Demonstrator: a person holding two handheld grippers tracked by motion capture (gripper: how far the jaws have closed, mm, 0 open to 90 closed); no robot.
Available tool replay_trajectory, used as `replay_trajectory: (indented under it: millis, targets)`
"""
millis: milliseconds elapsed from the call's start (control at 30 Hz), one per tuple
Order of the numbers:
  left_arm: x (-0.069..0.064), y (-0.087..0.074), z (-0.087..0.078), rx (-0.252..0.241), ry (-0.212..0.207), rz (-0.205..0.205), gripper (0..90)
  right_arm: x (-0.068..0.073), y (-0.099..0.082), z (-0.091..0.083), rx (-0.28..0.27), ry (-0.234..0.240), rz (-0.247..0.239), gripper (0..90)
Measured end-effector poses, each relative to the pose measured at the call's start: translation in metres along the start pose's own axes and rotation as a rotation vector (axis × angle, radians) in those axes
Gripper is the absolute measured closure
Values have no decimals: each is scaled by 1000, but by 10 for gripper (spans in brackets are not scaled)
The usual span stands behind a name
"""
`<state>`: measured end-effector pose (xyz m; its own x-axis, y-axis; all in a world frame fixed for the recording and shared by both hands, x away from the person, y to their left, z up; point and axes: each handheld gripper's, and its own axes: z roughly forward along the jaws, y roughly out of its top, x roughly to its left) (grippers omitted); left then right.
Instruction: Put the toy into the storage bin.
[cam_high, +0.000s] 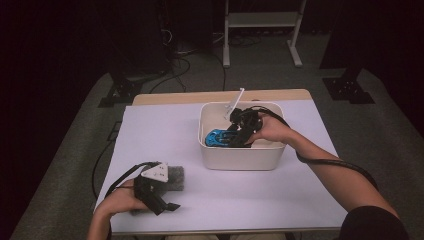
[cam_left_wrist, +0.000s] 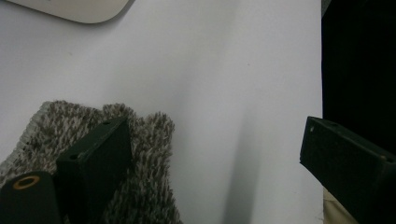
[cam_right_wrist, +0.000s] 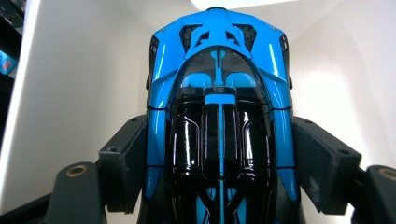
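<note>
The right gripper reached into the white rectangular plastic bin at about one o'clock on the worktop, its jaws clamped on the flanks of the glossy blue-and-black toy sports car, nose pointing away, probably to lift it out or set it down. The left gripper rested at seven o'clock beside a grey fuzzy cloth, jaws spread wide, grasping nothing. No writing was legible.

surface: white-covered table | on it: white bin, far middle; grey fuzzy cloth, near left
</note>
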<state>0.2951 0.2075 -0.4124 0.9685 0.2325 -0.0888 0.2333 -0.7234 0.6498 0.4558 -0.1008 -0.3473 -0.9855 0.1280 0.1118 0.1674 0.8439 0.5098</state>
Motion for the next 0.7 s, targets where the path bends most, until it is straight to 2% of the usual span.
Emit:
replay_trajectory:
  millis: [133, 700]
  targets:
    - [0, 0, -1, 0, -1, 6, 83, 1, 0, 4, 28, 5, 0, 253]
    - [0, 0, -2, -8, 7, 5, 83, -1, 1, 7, 57, 10, 13, 252]
